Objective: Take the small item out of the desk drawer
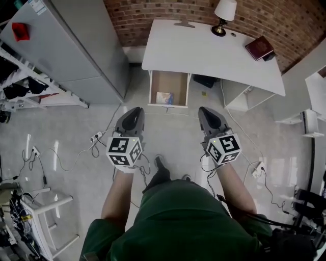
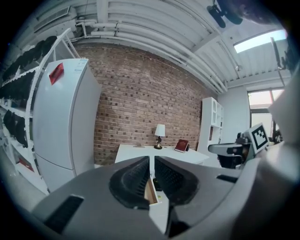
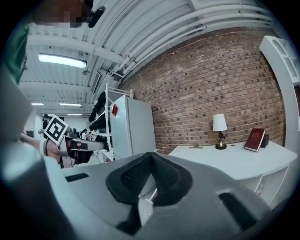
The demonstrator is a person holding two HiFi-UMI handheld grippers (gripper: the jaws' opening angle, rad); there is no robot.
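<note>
The item (image 1: 164, 98) lies in the open drawer (image 1: 170, 81), near its front edge (the drawer stands pulled out from under the desk (image 1: 204, 51)). The left gripper (image 1: 135, 112) and right gripper (image 1: 206, 112) are both clenched on nothing. The item sits ahead, between them, and nearer the left.

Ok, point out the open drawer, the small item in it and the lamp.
open drawer (image 1: 170, 80): head view, bare floor.
small item (image 1: 164, 98): head view, its middle.
lamp (image 1: 225, 9): head view, white shade.
</note>
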